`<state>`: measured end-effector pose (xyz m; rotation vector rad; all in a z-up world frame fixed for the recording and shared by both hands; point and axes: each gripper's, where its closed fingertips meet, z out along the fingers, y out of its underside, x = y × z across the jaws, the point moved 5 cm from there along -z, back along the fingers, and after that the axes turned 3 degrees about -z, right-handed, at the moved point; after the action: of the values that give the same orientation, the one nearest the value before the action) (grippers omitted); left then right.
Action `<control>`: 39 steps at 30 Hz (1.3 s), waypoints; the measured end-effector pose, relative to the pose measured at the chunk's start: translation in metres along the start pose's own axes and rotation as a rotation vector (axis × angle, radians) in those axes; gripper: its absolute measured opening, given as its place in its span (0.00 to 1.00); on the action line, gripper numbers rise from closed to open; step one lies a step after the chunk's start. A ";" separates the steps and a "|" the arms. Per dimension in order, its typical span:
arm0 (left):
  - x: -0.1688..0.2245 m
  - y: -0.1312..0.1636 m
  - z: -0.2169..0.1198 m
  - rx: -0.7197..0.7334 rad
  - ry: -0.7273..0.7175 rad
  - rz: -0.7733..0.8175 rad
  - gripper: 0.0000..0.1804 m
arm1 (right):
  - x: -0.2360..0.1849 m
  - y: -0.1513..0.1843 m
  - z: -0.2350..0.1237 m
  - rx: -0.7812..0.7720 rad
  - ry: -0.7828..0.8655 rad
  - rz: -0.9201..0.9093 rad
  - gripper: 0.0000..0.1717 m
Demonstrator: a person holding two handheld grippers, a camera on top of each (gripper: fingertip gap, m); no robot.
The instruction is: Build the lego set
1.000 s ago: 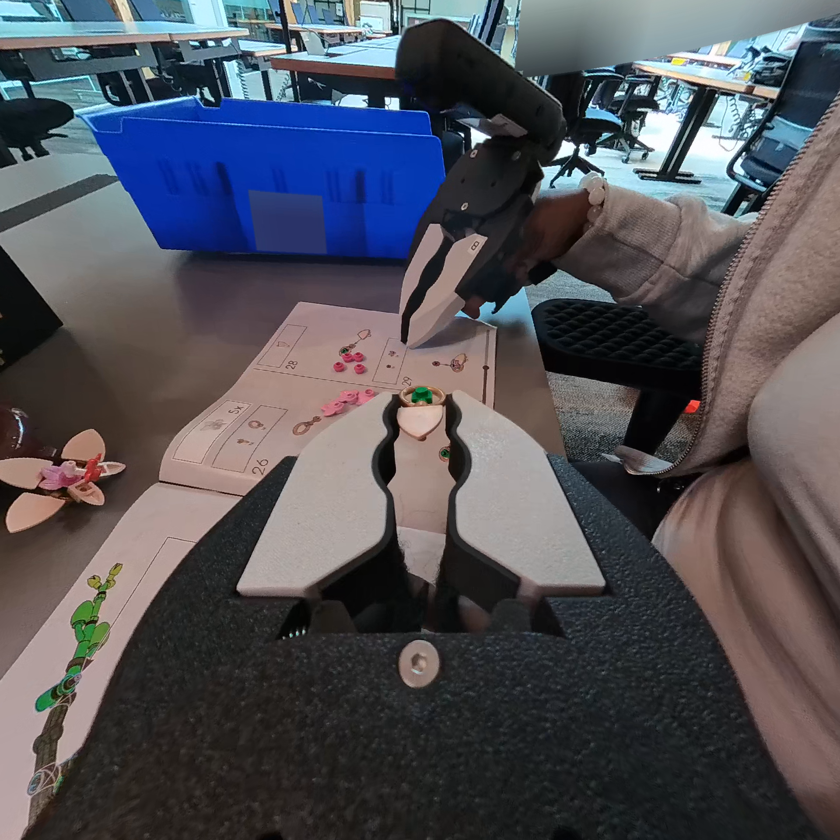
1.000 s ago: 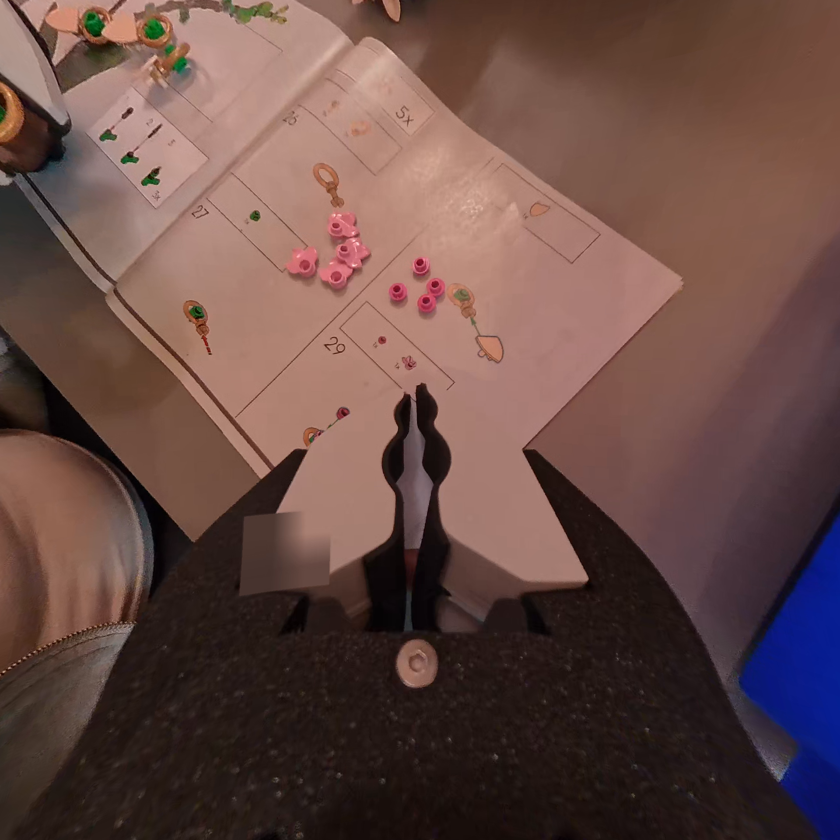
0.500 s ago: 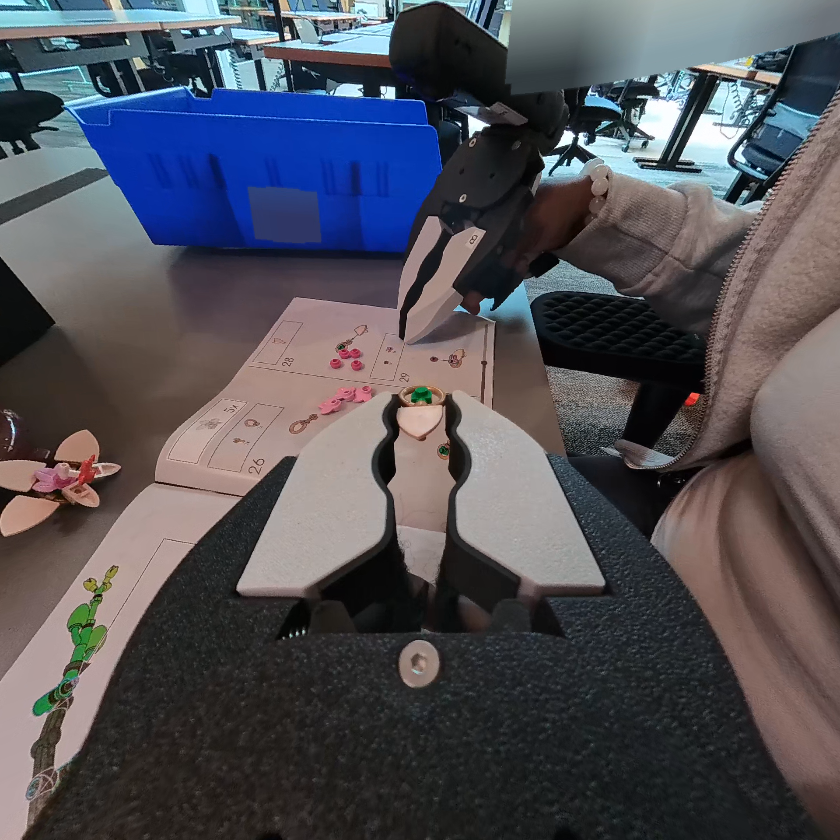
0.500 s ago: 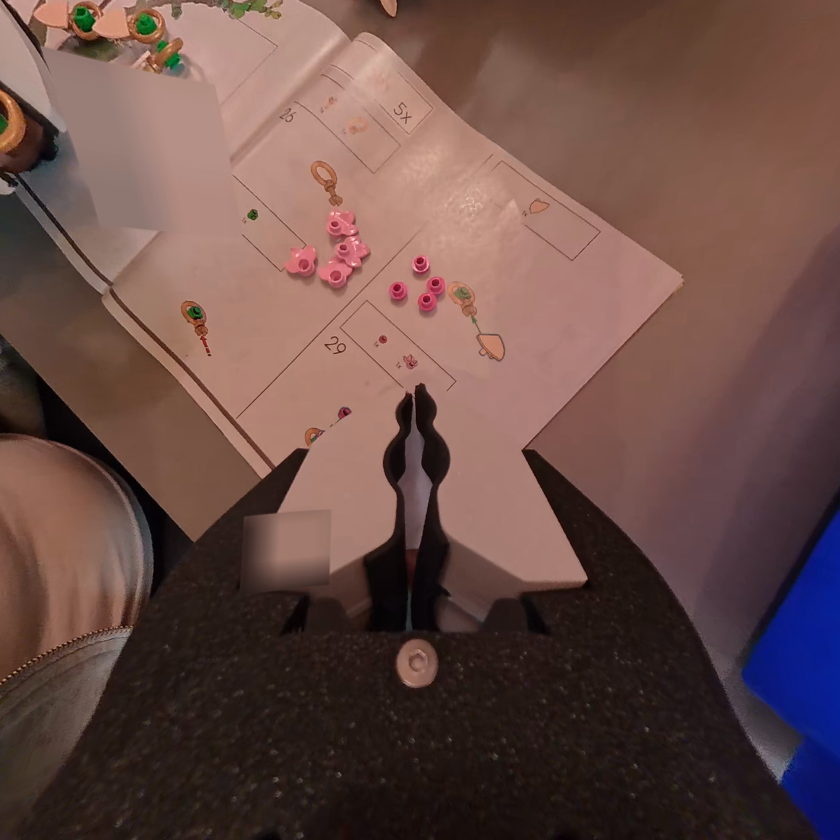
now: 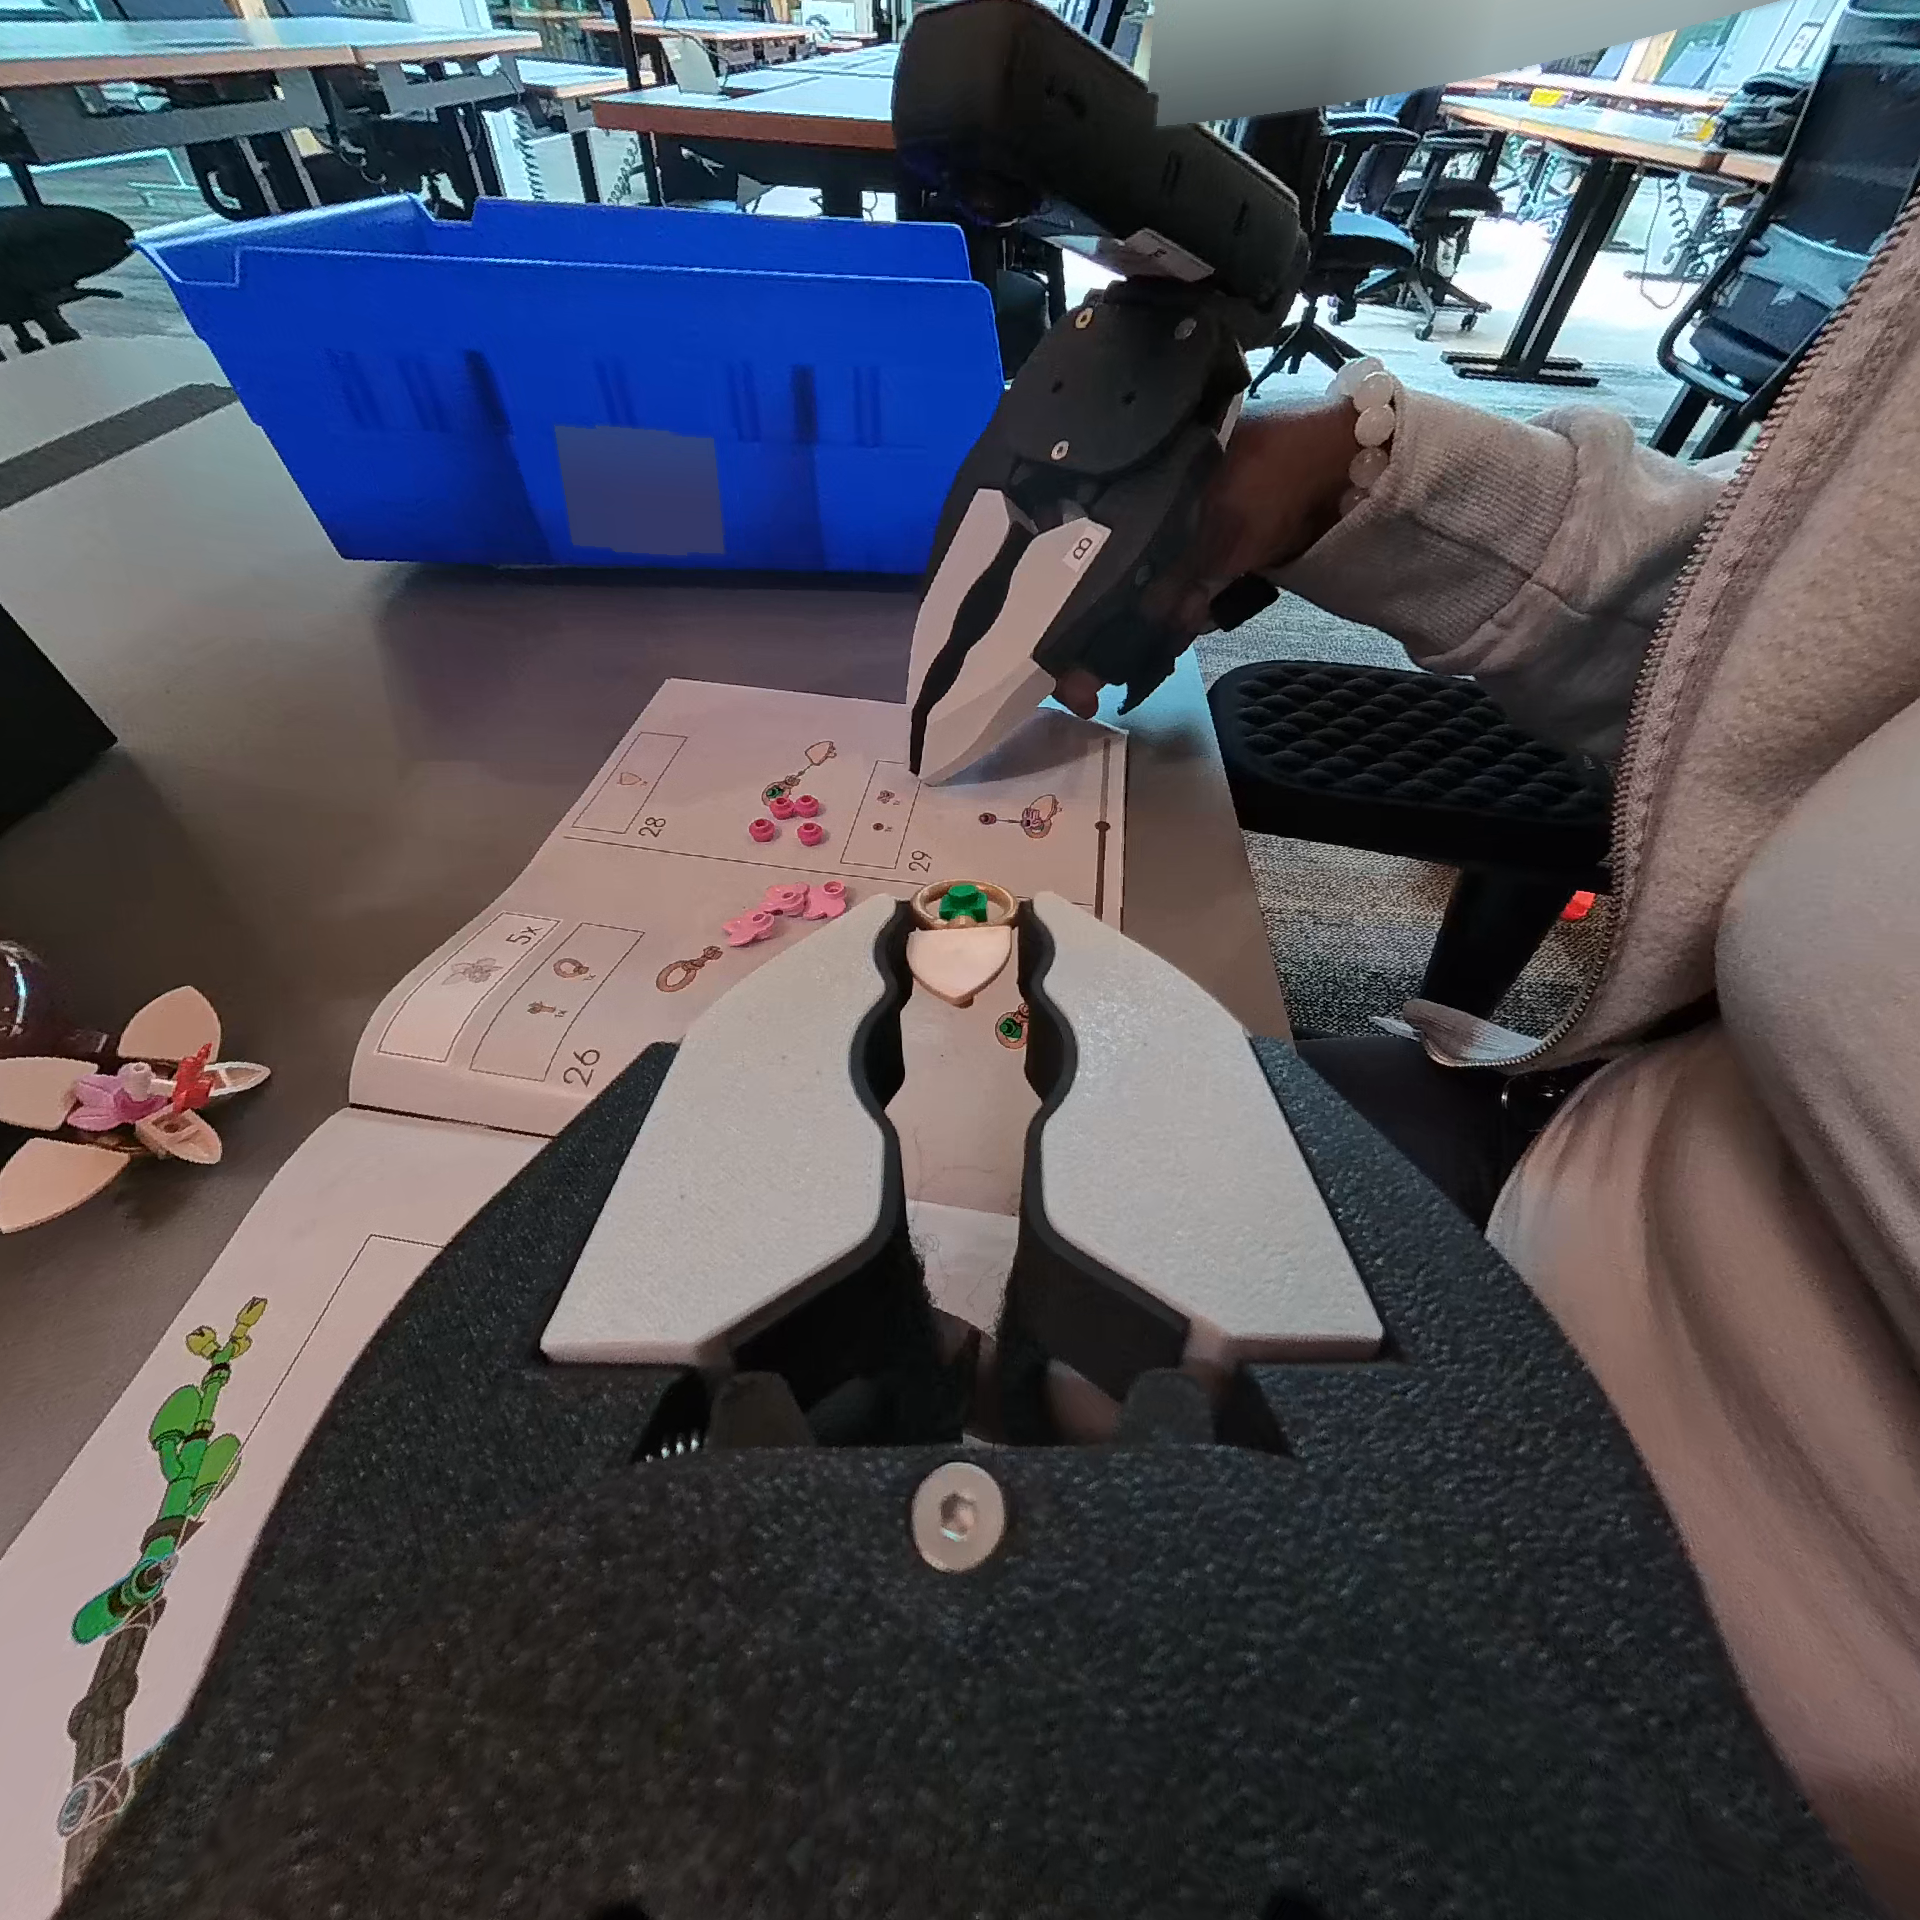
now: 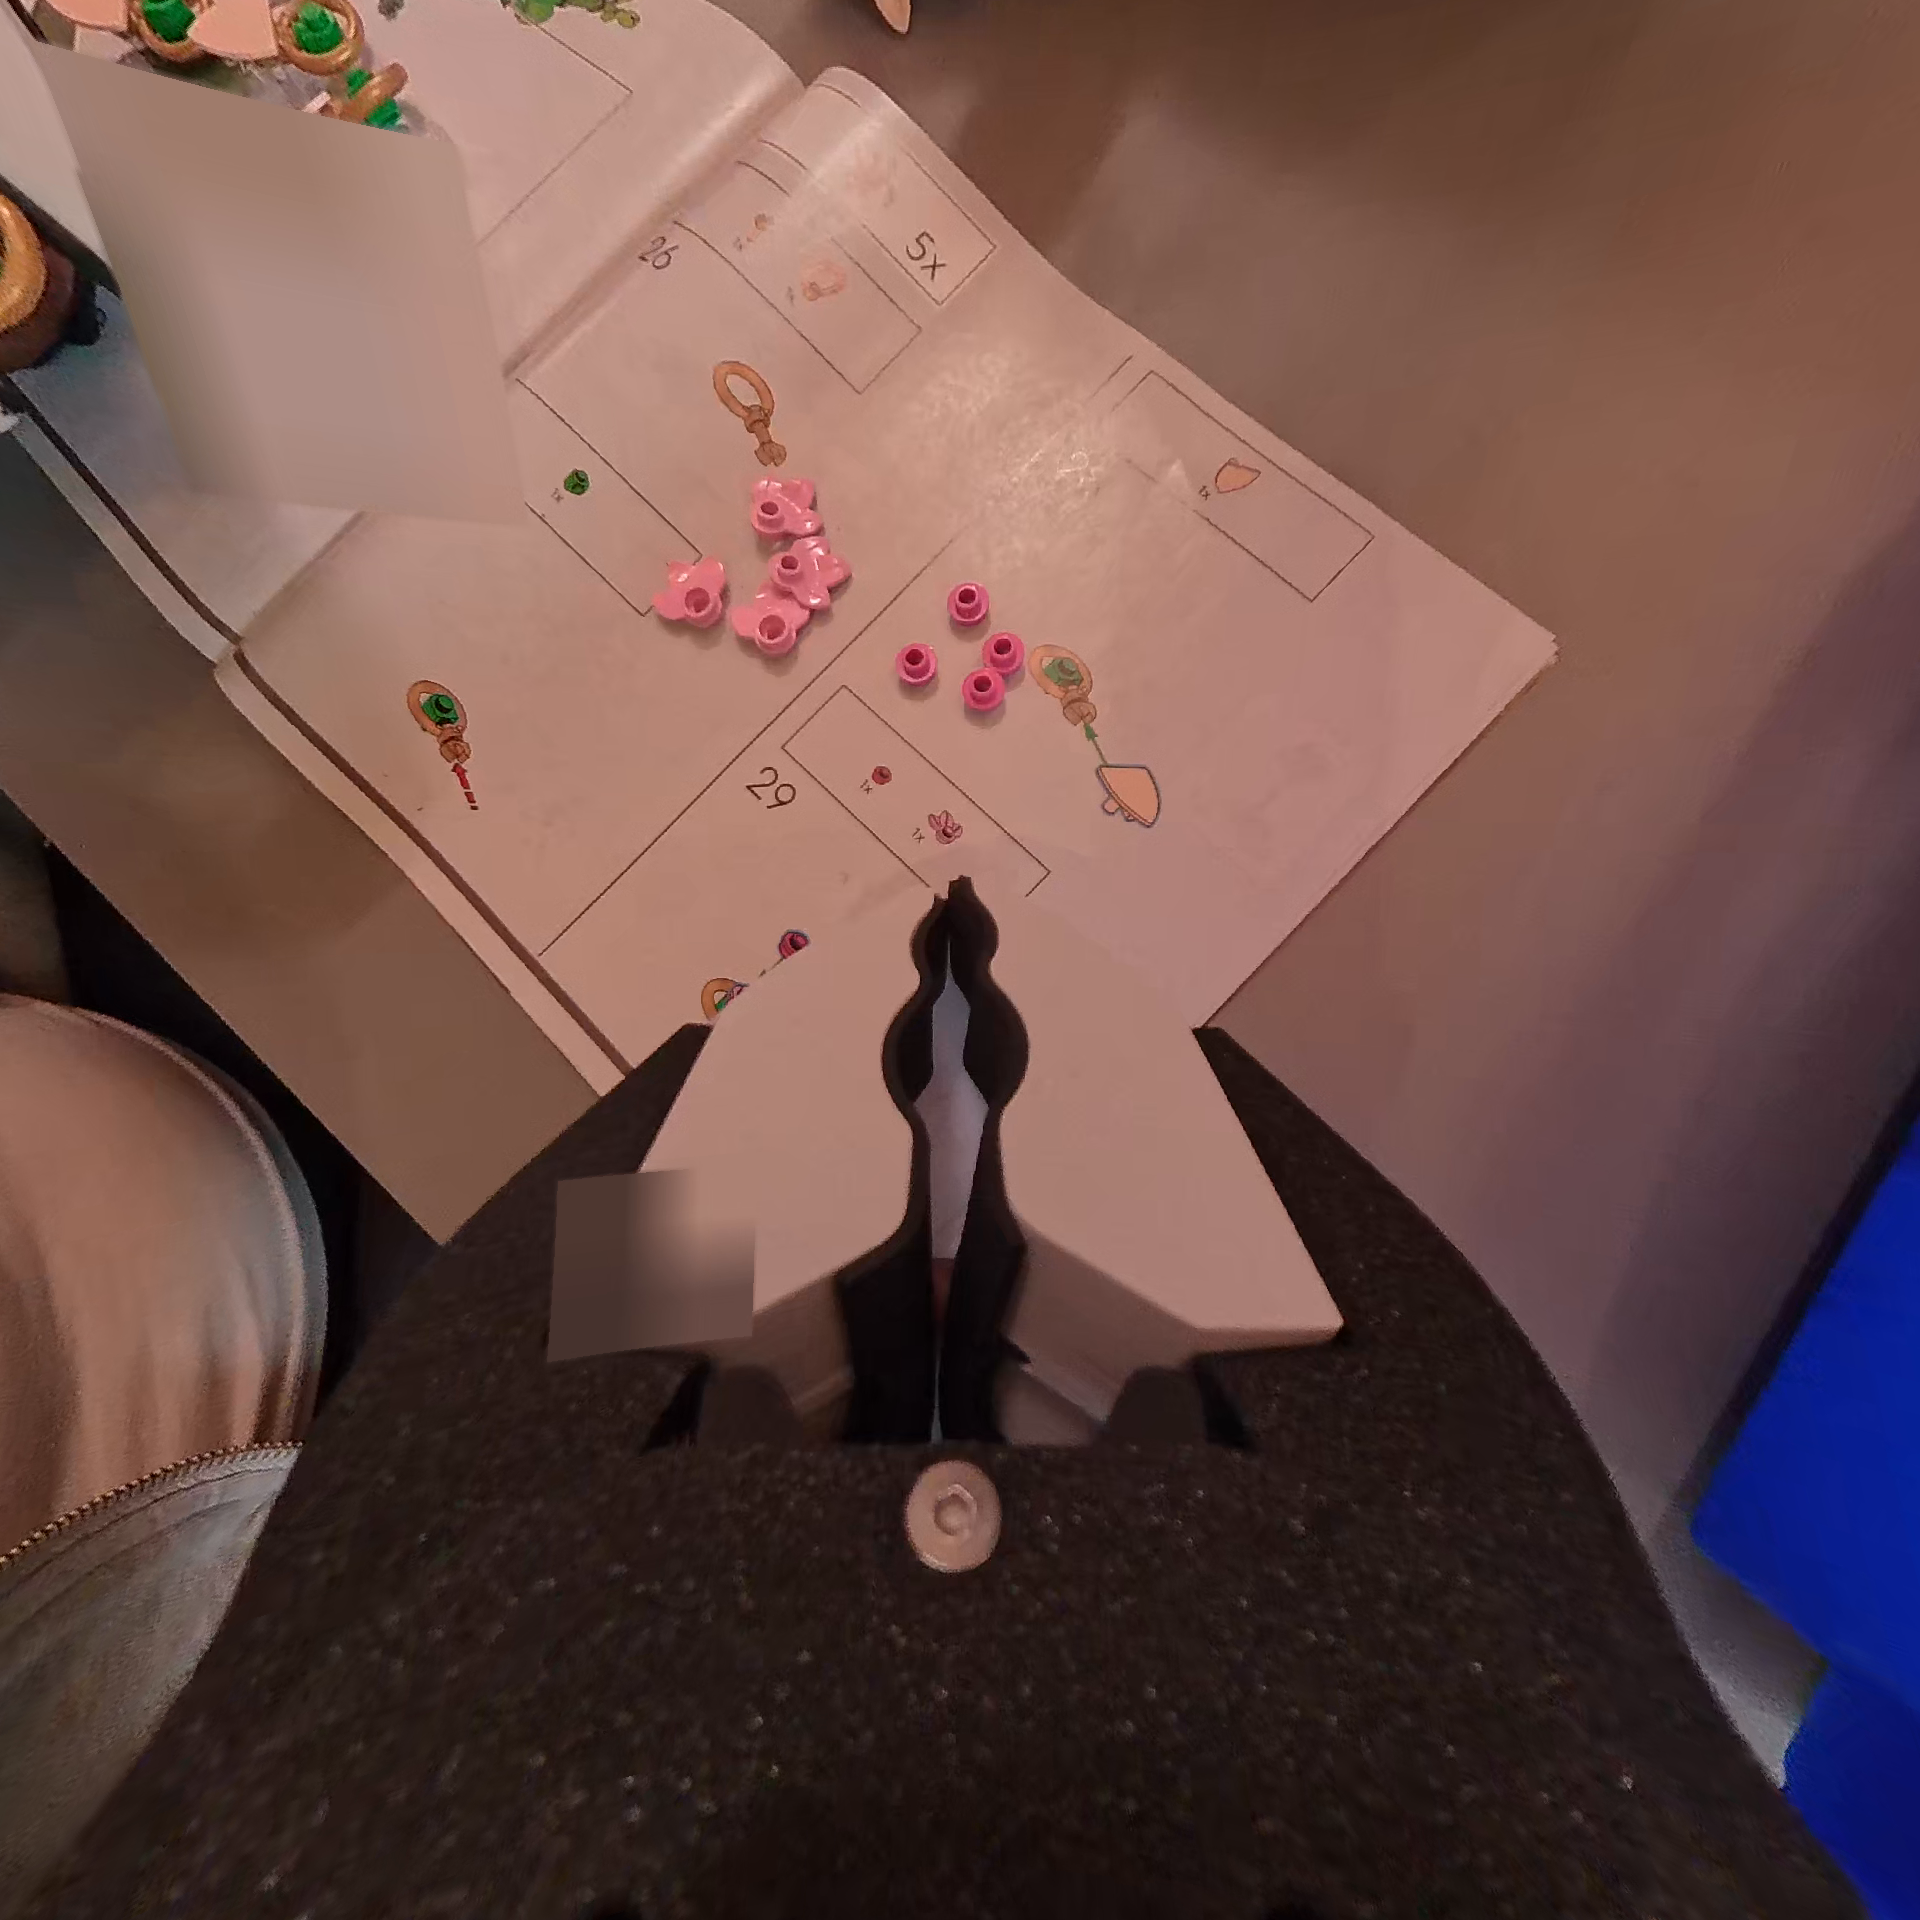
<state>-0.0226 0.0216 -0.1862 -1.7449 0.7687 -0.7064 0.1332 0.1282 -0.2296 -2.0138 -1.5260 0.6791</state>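
Observation:
My left gripper is shut on a small assembly: a gold ring with a green stud and a beige petal, held above the open instruction booklet. My right gripper is shut with nothing visible between its tips, which touch the booklet page. It also shows in the left wrist view, tips down on the paper. Several pink flower pieces and several dark pink round studs lie loose on the page just beyond the right tips; the left wrist view shows them too.
A blue bin stands behind the booklet on the grey table. A built flower with beige petals lies at the left. More gold-ring pieces lie at the booklet's far corner. A person's sleeve and a chair armrest are at the right. One gripper's finger ends stand about 15 centimeters off the other's.
The right fingertips closed the last thin slit between them on air, staying on the page. The left gripper keeps its hold on the ring assembly; both barely moved.

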 end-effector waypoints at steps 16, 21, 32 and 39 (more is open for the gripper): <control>-0.001 -0.001 -0.001 0.013 -0.001 -0.010 0.11 | -0.015 -0.032 0.011 0.063 -0.087 -0.125 0.06; -0.001 -0.002 -0.003 0.030 0.006 -0.020 0.10 | -0.024 -0.049 0.024 0.018 -0.121 -0.237 0.04; -0.001 -0.002 -0.003 0.030 0.016 -0.018 0.11 | -0.012 -0.069 0.033 -0.238 -0.271 -0.697 0.03; 0.000 -0.002 -0.003 0.035 0.015 -0.006 0.11 | -0.008 -0.072 0.052 -0.367 -0.362 -0.786 0.07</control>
<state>-0.0246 0.0202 -0.1835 -1.7126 0.7571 -0.7338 0.0456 0.1421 -0.2188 -1.3374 -2.5860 0.4597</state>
